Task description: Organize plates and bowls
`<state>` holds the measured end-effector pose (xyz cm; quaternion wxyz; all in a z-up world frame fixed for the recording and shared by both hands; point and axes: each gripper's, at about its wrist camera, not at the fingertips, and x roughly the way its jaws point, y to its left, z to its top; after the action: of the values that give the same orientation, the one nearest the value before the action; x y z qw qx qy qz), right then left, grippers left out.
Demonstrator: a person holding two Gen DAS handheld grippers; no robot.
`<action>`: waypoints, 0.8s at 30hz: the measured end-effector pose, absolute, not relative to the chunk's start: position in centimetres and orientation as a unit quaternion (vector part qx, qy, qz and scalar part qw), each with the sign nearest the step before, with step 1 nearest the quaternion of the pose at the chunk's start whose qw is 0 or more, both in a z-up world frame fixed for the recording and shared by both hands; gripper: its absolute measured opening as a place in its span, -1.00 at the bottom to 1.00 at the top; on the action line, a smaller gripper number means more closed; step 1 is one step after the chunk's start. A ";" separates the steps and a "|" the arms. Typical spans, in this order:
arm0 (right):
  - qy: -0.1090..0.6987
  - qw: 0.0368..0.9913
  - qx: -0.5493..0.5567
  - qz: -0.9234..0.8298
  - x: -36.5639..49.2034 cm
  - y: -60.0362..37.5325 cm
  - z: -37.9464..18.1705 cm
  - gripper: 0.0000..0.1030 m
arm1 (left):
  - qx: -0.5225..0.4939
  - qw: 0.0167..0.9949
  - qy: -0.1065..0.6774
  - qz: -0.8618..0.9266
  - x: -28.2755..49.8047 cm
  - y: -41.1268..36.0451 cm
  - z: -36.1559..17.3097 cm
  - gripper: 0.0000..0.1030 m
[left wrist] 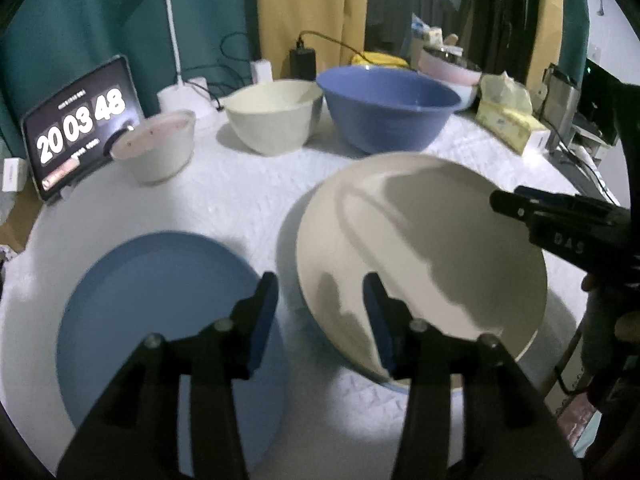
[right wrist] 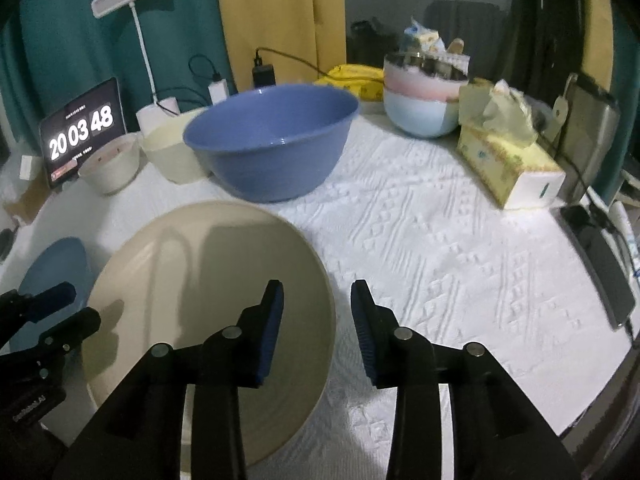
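Note:
A cream plate (left wrist: 420,248) lies on the white cloth, and a strip of blue shows under its near rim. A blue plate (left wrist: 160,312) lies flat to its left. My left gripper (left wrist: 320,284) is open and straddles the cream plate's left rim, one finger over each plate, pads clear of the rim. My right gripper (right wrist: 318,286) is also open, with the cream plate's (right wrist: 208,280) right rim between its fingers, not pressed. Behind stand a blue bowl (right wrist: 272,140), a cream bowl (right wrist: 168,148) and a small white bowl (right wrist: 112,164).
A tablet clock (left wrist: 80,128) and a lamp base (right wrist: 156,112) stand at the back left. Stacked pink and pale-blue bowls (right wrist: 420,96) and a tissue box (right wrist: 508,160) sit at the back right. A dark phone (right wrist: 600,264) lies by the right table edge.

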<state>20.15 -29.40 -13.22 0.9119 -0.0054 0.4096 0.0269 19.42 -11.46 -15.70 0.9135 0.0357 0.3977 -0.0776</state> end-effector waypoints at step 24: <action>0.386 0.915 -0.043 0.108 18.6 -20.4 -9.4 -0.28 | -0.031 0.940 0.338 -0.028 16.3 -3.1 -12.4 -0.11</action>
<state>18.56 -20.42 -9.36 0.9152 -0.0428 0.3859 0.1079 16.28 -3.10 -12.39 0.9404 -0.0308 0.3375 -0.0284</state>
